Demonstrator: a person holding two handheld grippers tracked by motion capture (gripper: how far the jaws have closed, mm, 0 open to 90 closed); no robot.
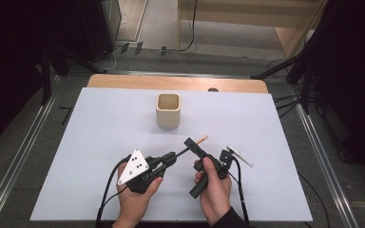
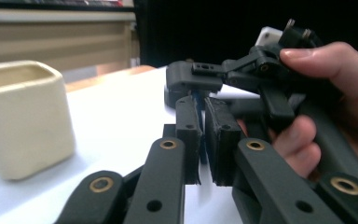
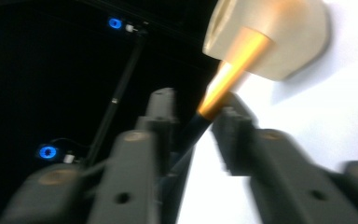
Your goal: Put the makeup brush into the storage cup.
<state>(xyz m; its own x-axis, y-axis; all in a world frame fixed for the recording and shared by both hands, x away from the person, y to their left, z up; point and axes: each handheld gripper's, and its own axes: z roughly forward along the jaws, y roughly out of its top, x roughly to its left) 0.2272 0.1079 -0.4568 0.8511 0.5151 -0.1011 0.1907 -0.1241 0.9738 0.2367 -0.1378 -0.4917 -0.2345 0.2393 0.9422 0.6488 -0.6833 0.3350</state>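
A thin dark pen [image 1: 183, 151] with a copper-coloured end [image 3: 223, 79] lies level above the white table, pointing toward the cream square cup [image 1: 168, 110]. My right gripper [image 1: 193, 143] is shut on the pen just behind the copper part; in the right gripper view the jaws [image 3: 198, 105] close around its dark shaft, with the cup [image 3: 279, 32] beyond. My left gripper [image 1: 172, 156] meets the pen's rear end. Its pads [image 2: 189, 126] stand slightly apart, and the blue-black shaft [image 2: 197, 100] runs in the narrow gap against one pad. The right gripper [image 2: 193, 79] sits right ahead of them.
The white table sheet [image 1: 100, 142] spreads wide on both sides of the hands. The cup [image 2: 23, 121] stands mid-table, a short way beyond the grippers. A wooden strip [image 1: 123, 81] edges the far side. Stand legs and cables lie on the floor around the table.
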